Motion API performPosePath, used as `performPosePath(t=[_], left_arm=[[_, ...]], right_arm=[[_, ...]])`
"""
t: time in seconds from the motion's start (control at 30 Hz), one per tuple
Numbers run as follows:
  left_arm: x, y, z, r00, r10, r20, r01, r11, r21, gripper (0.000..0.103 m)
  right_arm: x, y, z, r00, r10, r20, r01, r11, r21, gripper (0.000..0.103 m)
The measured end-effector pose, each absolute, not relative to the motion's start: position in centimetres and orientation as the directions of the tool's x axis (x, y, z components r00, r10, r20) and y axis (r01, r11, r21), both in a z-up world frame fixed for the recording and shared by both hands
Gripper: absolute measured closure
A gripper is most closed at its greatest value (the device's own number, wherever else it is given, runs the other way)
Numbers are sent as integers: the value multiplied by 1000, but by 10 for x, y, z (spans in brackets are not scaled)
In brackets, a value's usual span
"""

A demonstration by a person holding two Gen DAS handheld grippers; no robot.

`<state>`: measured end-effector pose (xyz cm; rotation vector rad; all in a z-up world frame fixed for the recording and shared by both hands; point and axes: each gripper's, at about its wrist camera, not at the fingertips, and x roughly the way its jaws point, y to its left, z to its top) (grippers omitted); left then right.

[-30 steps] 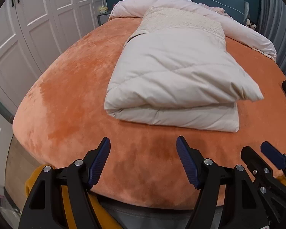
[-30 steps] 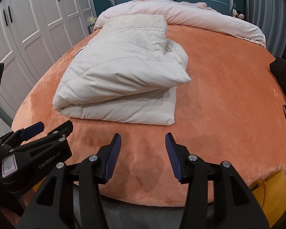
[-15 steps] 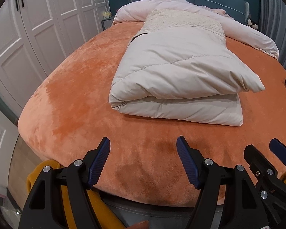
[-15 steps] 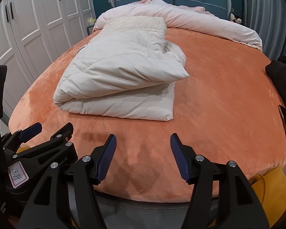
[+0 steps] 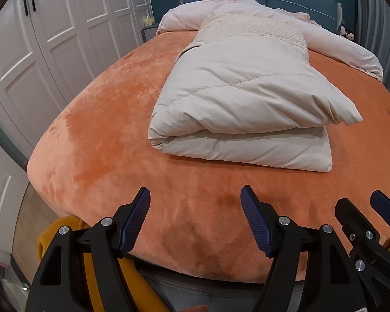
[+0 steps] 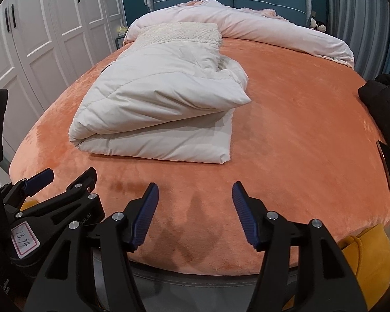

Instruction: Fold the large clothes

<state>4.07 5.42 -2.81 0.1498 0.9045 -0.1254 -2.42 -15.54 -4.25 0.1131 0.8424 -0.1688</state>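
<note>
A cream padded coat (image 5: 247,96) lies folded in a thick bundle on the orange bed (image 5: 104,130), its fleecy collar end toward the headboard. In the right wrist view the coat (image 6: 156,104) sits left of centre. My left gripper (image 5: 195,195) hovers open over the bed's near edge, short of the coat, with nothing between its fingers. My right gripper (image 6: 195,189) is open beside it, also empty and short of the coat. Each gripper shows at the edge of the other's view.
A rolled pale duvet (image 6: 260,31) lies along the blue headboard. Black clothing (image 6: 384,98) and a phone (image 6: 388,166) lie at the bed's right edge. White wardrobes (image 5: 52,39) stand close on the left. Yellow fabric (image 6: 364,260) hangs below the near bed edge.
The right gripper's jaws have spread wider. Both views have tilted up slightly, showing more of the room. The coat has not moved.
</note>
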Motion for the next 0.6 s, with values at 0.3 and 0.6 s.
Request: performPosePath(t=[0.3, 0.6], left_arm=[[41, 53, -29, 611, -42, -790, 170, 982, 80, 34], [41, 52, -28, 609, -41, -792, 172, 982, 81, 34]], right_arm=[[-26, -153, -43, 652, -116, -749, 204, 979, 26, 46], [-28, -149, -43, 651, -127, -749, 215, 976, 22, 46]])
